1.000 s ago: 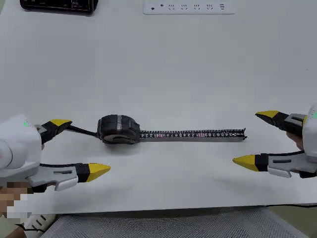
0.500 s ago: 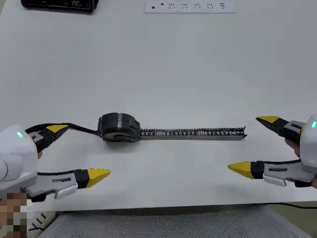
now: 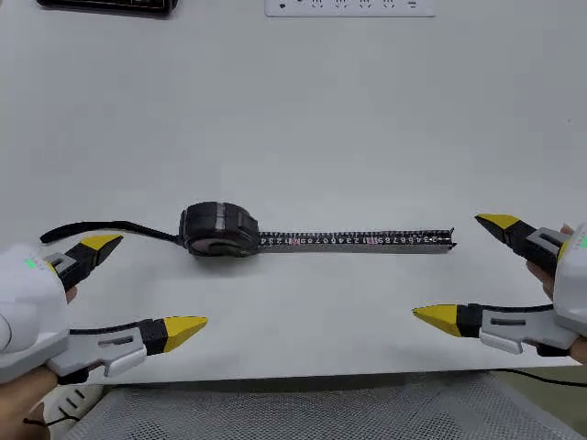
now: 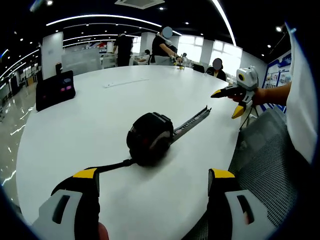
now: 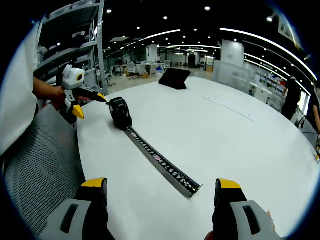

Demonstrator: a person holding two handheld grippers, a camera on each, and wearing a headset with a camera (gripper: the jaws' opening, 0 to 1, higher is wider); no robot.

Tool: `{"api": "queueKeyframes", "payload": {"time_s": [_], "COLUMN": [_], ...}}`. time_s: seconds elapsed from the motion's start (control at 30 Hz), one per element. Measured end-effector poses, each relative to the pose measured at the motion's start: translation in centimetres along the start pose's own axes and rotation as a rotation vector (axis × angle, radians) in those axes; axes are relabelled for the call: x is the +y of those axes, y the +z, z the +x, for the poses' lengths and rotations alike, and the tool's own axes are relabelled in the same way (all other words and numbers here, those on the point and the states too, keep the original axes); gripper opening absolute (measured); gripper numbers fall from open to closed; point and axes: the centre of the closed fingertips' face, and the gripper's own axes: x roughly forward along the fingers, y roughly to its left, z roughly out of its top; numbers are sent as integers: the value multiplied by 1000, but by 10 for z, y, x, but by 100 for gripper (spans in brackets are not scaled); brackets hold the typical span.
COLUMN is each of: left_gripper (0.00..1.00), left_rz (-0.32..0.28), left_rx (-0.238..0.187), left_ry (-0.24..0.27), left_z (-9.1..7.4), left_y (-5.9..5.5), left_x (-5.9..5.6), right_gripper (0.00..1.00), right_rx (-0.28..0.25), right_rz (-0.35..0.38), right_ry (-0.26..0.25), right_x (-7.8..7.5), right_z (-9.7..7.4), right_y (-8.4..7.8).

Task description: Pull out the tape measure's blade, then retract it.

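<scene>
The tape measure (image 3: pixel 218 229) is laid near the front of the white surface (image 3: pixel 321 119), case to the left, blade (image 3: pixel 358 240) drawn out straight to the right. A black strap (image 3: pixel 101 226) is trailed leftward. The left gripper (image 3: pixel 161 281) and right gripper (image 3: pixel 447 266) are held wide apart beside either end, untouching. A power strip (image 3: pixel 348 7) is seen at the far edge.

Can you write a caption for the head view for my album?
Tape measure with blade out, between open left hand-held gripper and open right hand-held gripper.
</scene>
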Motion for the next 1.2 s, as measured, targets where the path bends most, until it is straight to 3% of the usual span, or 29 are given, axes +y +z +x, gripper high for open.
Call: {"api": "queueKeyframes", "payload": {"time_s": [0.63,1.2], "left_gripper": [91,92], "left_rz": [-36,-63], "left_rx": [-6,-8], "left_ry": [5,1], "left_z": [-9,-12], "left_y": [-8,-8], "left_x": [-7,-11], "right_gripper": [98,99], "right_rx": [36,44], "right_rz": [31,32], "right_ry": [10,8], "right_x": [11,13], "right_z": [-6,-11], "right_y": [-22,-24]}}
